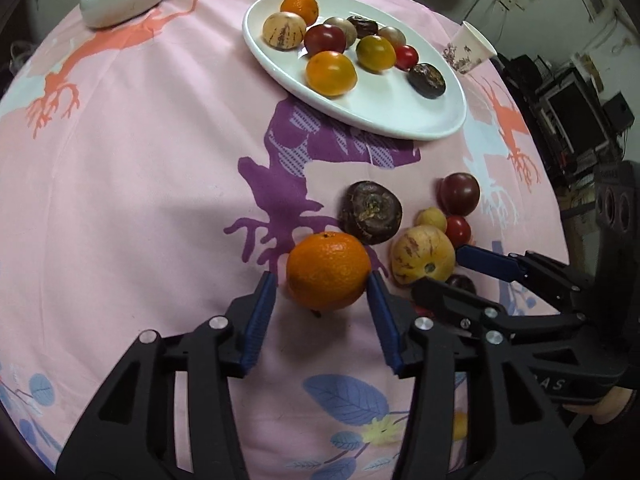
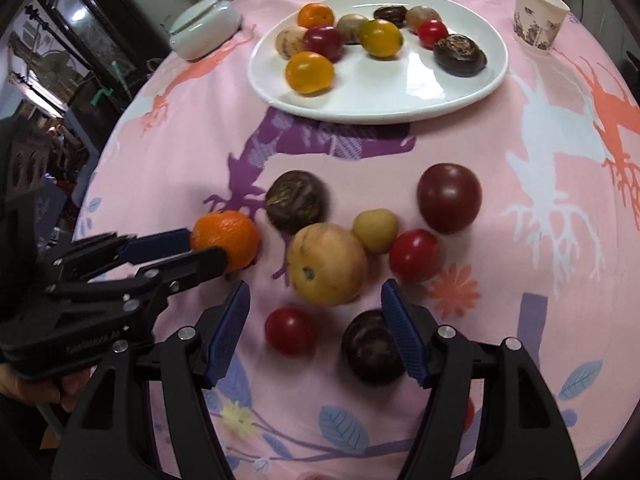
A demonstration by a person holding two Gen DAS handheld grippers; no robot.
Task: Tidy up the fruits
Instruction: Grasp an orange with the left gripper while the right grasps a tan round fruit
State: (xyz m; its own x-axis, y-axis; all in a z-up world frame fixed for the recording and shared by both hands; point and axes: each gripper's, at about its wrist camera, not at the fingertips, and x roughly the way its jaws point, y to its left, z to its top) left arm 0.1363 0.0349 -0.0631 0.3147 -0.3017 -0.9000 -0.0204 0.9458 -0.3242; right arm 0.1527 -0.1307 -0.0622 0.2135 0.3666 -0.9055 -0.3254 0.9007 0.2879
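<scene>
Left gripper [image 1: 322, 294] straddling the round orange mandarin [image 1: 328, 270]; right gripper [image 2: 316, 312] over the loose fruit.

Far left, a pale green lidded dish [image 2: 202, 32], idle. Left jaws narrow around the mandarin; right pad appears to touch the peel, a sliver of gap on the left, so grip not confirmed. Peel bright, pebbled, unmarked. Centre far: white oval plate [image 2: 440, 96] already carrying sorted fruit, likely the destination. Nearer, right jaws stand half wide, holding nothing, a small red tomato [image 2: 289, 330] and dark purple plum [image 2: 374, 346] beneath; yellow-tan melon-like fruit [image 2: 327, 263] just beyond. Far right, paper cup [image 2: 539, 16].
</scene>
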